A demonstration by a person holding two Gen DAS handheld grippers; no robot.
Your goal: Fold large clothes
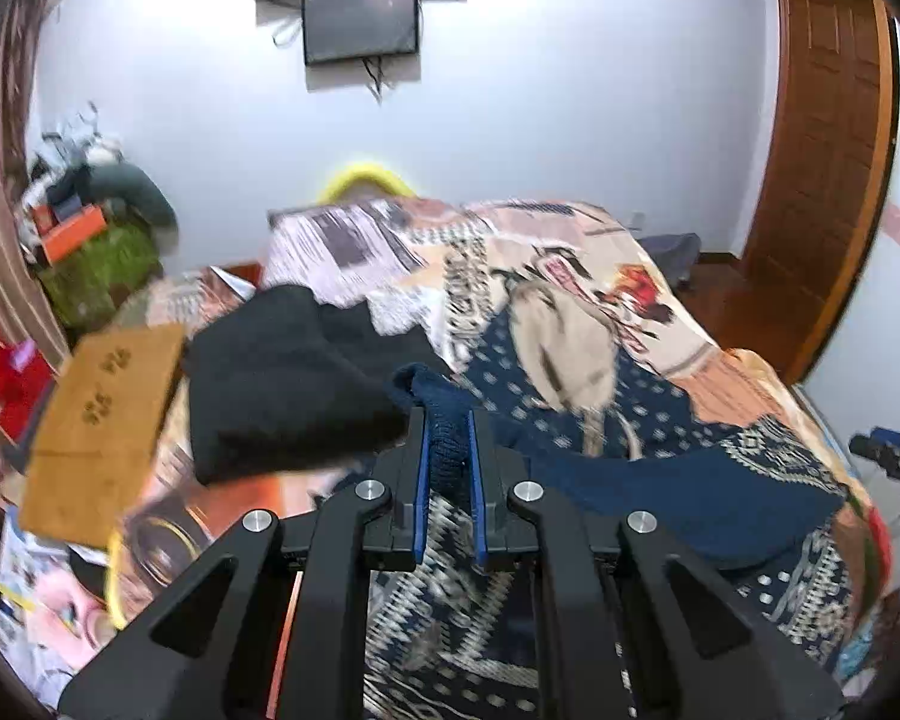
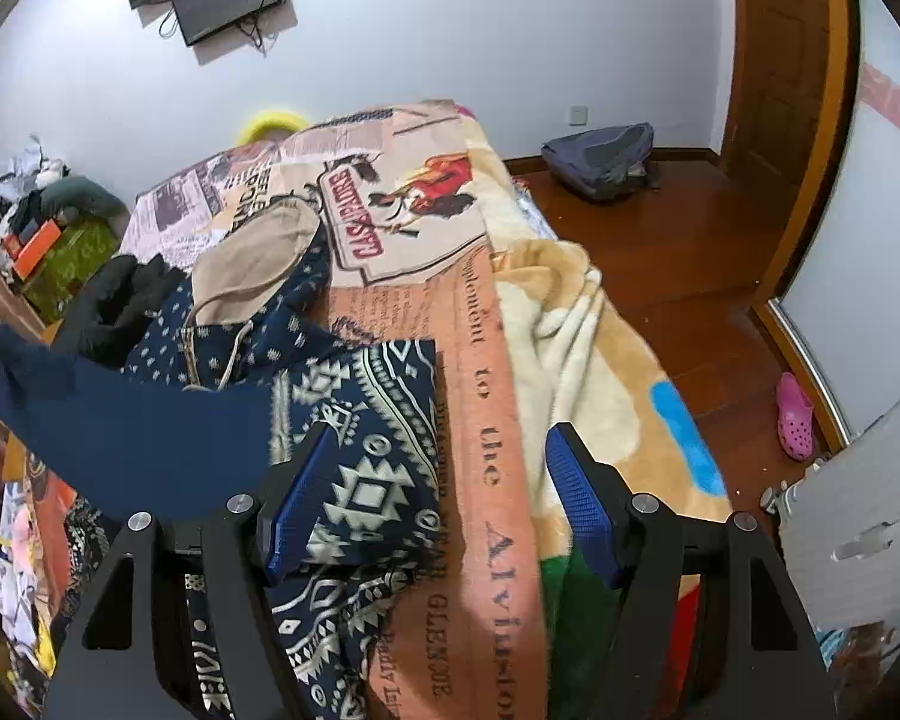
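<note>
Worryingly, the left gripper (image 1: pixel 448 438) pinched only the sweater (image 1: pixel 660 480) cuff, raised off the bed (image 2: pixel 600 330), while the right gripper (image 2: pixel 444 480) hovered wide and empty, so the knit could slip free.

Patterned garment (image 2: pixel 354 450) is lying on the bed blanket (image 2: pixel 570 324), black clothes (image 1: pixel 282 372) sitting to its left. Backpack (image 2: pixel 600 159) is resting on the floor (image 2: pixel 678 276) right of the bed, a clog (image 2: pixel 793 417) lying nearer.
</note>
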